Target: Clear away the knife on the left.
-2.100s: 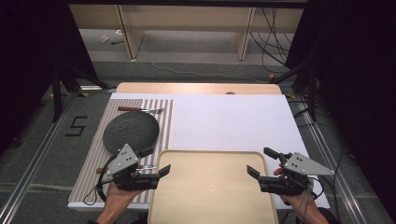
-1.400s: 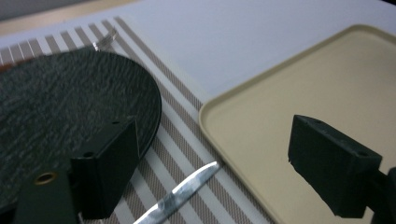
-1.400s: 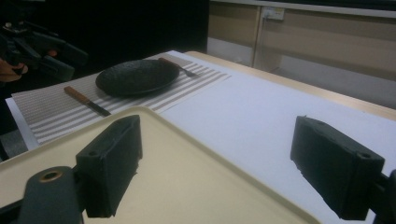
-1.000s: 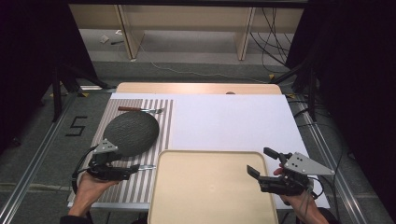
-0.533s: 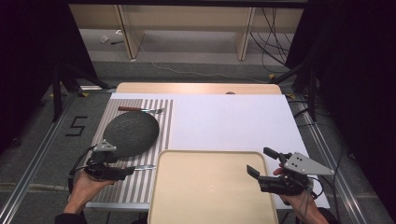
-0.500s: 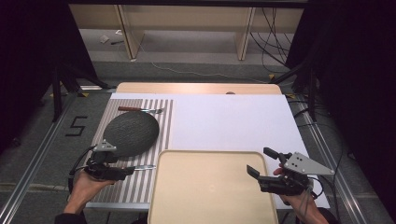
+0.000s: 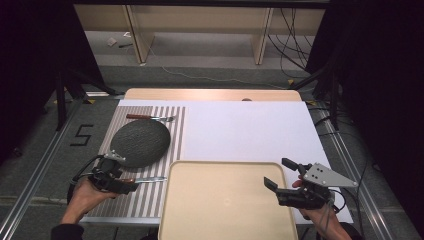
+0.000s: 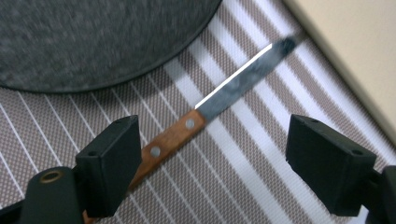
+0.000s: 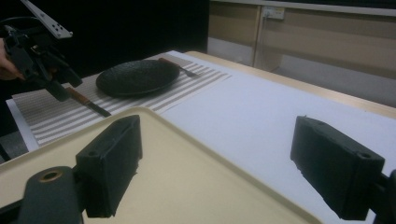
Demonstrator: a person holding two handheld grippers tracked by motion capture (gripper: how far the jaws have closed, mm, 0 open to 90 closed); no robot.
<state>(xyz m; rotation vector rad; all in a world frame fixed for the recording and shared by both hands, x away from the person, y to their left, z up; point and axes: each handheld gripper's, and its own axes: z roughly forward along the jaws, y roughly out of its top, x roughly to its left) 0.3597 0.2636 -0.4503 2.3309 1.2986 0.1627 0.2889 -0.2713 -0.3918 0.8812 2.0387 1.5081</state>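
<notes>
- The left gripper hovers low over the wooden-handled, steel-bladed knife, its jaws spread wide; the handle runs beside one jaw, unclamped.
- That knife lies flat on the brown-and-white striped placemat, blade tip near the beige plastic tray.
- The right gripper, jaws also spread and holding nothing, sits at the tray's right edge.
- Farther off, a dark grey round stone-textured plate rests on the placemat.
- Beyond it lies a wooden-handled fork.
</notes>
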